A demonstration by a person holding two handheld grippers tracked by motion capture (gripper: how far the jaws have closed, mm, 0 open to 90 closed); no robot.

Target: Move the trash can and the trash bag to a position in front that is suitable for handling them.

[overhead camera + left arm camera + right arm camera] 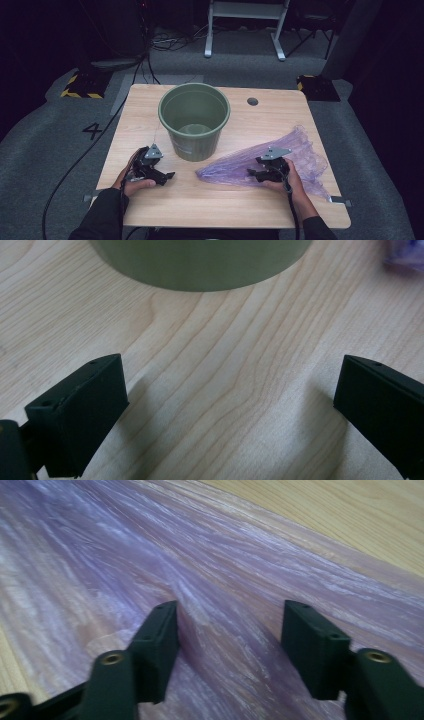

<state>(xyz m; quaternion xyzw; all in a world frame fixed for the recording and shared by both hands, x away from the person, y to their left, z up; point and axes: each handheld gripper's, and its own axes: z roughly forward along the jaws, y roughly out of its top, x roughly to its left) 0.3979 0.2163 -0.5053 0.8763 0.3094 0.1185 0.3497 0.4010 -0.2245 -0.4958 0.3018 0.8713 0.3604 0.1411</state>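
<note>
A green plastic bucket (194, 120) stands upright near the middle of the wooden table (225, 200). To its right, a crumpled translucent purple bag (302, 150) lies flat on the wood. My right gripper (252, 173) rests on the bag's left part; in the right gripper view its jaws (230, 630) stand apart with purple film (225, 565) under and between them, nothing pinched. My left gripper (167, 177) lies on the table just left of the bucket's base. Its jaws (230, 405) are wide open over bare wood, with the bucket's bottom edge (200, 265) ahead.
A round cable hole (252, 101) sits near the table's far edge. On the grey floor are black cables (75, 165), two yellow-and-black striped bases (82, 85) and a white frame (245, 27) at the back.
</note>
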